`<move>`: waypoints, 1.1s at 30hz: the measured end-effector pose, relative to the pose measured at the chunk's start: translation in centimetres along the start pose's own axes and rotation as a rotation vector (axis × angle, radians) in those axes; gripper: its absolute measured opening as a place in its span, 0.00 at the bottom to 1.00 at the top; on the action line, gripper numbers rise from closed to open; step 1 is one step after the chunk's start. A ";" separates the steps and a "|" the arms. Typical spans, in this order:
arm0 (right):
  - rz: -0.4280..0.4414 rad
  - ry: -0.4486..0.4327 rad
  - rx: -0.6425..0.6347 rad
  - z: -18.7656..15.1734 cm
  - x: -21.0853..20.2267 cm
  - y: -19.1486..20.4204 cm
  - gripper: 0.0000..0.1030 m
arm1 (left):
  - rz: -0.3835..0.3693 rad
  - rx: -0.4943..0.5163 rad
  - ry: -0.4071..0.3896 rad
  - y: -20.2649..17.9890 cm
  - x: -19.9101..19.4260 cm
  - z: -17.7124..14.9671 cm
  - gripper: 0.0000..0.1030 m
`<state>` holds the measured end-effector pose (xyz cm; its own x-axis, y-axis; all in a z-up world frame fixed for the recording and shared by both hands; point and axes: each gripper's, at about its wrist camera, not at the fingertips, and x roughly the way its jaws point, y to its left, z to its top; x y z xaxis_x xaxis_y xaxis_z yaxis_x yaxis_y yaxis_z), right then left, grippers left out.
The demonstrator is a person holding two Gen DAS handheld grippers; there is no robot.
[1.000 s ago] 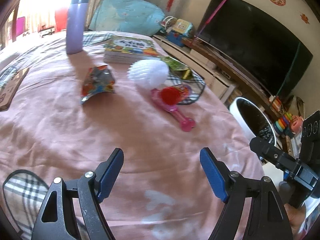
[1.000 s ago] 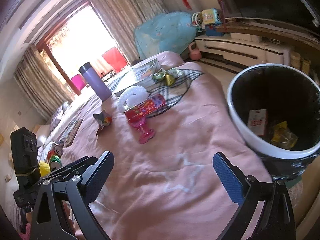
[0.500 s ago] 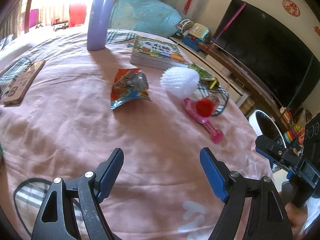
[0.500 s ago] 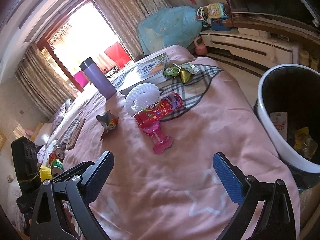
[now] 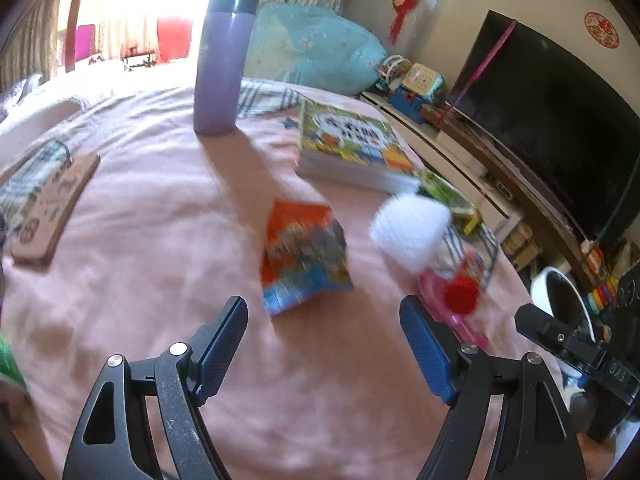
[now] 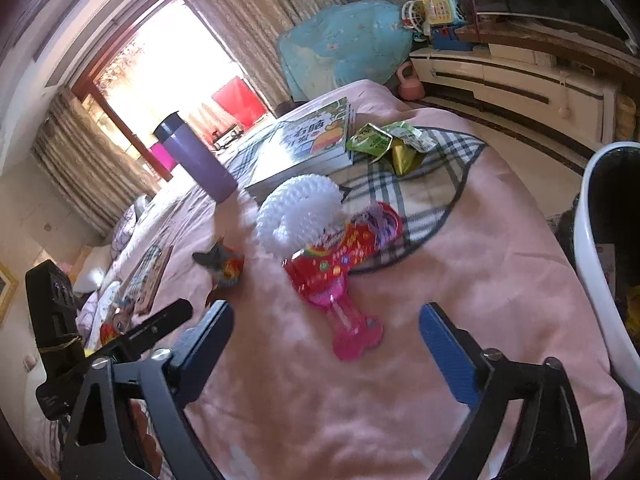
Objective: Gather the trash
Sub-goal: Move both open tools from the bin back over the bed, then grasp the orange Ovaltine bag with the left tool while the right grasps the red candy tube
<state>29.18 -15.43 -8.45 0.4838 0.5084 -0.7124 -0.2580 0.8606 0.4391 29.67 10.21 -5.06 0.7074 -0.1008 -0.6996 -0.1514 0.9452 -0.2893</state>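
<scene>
- One orange-and-blue snack wrapper lies crumpled on the pink bed cover, just ahead of the left gripper, at about 12 o'clock from it; the picture is blurred there.
- Left jaws stand spread wide with nothing between them, clear of the wrapper.
- From the right wrist view the same wrapper sits at about 10 o'clock from the right gripper, whose jaws are closing with nothing pinched between them.
- Green and gold wrappers lie on the plaid patch of the cover, just beside a picture book.
- White spiky ball touches a red-and-pink toy, which lies at 12 o'clock from the right gripper.
- Purple flask stands upright beyond the book, at 11 o'clock in the left view.
- White bin with a black liner stands off the bed's edge at 3 o'clock, with some litter inside.
- Dark television fills the wall at 2 o'clock.
</scene>
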 end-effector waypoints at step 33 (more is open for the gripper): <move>0.044 -0.042 0.083 -1.4 -2.8 -3.4 0.31 | -0.167 0.101 0.072 -4.5 1.6 -2.6 0.29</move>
<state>27.50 -19.77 -8.70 0.5084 0.5422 -0.6690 -0.2102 0.8315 0.5142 29.68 4.96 -6.62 0.6649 -0.2777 -0.6934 0.0364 0.9393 -0.3412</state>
